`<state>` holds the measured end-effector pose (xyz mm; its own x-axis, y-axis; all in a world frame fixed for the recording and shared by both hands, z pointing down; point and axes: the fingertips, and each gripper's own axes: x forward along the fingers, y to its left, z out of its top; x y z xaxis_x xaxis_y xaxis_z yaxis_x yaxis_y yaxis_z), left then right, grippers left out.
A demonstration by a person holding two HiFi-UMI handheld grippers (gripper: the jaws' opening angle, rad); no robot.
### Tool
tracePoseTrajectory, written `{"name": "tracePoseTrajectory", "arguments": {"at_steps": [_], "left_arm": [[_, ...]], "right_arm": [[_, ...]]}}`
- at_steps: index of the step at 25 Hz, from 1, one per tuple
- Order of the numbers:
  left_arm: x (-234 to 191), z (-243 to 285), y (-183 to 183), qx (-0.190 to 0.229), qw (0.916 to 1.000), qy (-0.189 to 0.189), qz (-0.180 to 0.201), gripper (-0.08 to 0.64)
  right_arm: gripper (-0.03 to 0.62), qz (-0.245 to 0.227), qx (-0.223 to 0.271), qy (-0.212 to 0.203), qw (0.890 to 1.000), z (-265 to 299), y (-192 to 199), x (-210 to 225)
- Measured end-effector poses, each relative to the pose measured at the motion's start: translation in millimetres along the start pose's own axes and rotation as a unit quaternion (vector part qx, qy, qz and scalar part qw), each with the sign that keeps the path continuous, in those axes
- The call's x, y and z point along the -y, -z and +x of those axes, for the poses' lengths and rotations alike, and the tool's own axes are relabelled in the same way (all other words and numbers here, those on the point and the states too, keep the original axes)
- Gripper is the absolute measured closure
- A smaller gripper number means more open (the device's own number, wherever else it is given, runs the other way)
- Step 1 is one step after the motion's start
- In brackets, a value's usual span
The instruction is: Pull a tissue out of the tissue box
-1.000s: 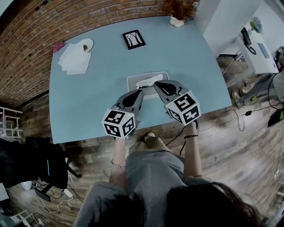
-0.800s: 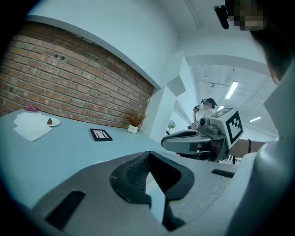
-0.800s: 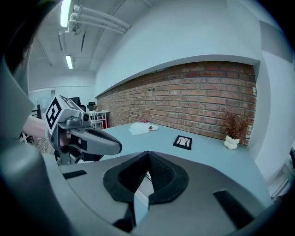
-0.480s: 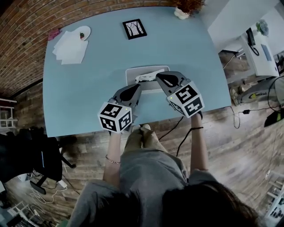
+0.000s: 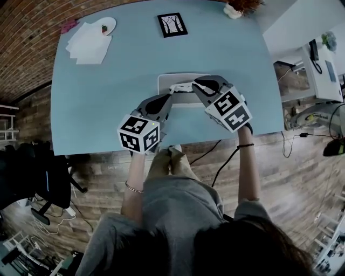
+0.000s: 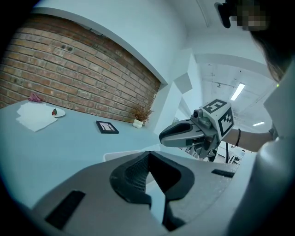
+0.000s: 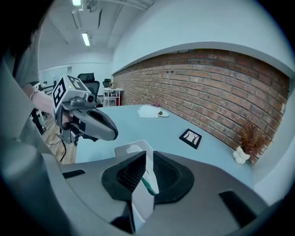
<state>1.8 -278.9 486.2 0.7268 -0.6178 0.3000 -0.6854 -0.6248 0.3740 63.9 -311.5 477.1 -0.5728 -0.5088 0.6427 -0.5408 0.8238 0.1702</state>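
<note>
A low white tissue box (image 5: 183,81) lies on the pale blue table (image 5: 108,102) near its front edge. A white tissue (image 5: 180,88) rises from the box to my right gripper (image 5: 194,84), which hovers over the box's right part. In the right gripper view the tissue (image 7: 146,175) stands as a strip between the jaws of the right gripper (image 7: 143,184); the pads still touch it while the jaws are opening. My left gripper (image 5: 170,98) sits at the box's front left. Its jaws (image 6: 156,203) stand a narrow gap apart, with nothing between them.
A small black picture frame (image 5: 172,25) lies farther back. White napkins (image 5: 89,43) and a small plate (image 5: 104,26) are at the far left corner, a plant pot (image 5: 234,11) at the far right. A dark chair (image 5: 32,178) stands on the floor to the left.
Both grippers have sunk a little toward the box. The right gripper has rolled and still has the tissue at its tips.
</note>
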Motion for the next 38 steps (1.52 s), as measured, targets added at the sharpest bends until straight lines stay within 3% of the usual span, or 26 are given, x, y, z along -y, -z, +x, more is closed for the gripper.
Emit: {"name": "tracePoseTrajectory", "arguments": {"at_steps": [15,27,32,38], "left_arm": [[-6,-2,13,-0.011,0.9999,-0.01,-0.006,0.557],[-17,-8,16,-0.013,0.9996,-0.021,-0.013,0.557],[-20,-9,20,-0.016,0.9995,-0.022,-0.016,0.557],[-21,-9,19,-0.017,0.9995,-0.019,-0.017,0.557]], "right_arm": [[0.462,-0.07,-0.053,-0.026,0.996,23,12,0],[0.459,-0.093,-0.092,-0.059,0.99,50,23,-11],[0.469,-0.096,-0.101,-0.058,0.989,53,26,-12],[0.581,-0.106,-0.11,-0.056,0.987,54,26,-12]]}}
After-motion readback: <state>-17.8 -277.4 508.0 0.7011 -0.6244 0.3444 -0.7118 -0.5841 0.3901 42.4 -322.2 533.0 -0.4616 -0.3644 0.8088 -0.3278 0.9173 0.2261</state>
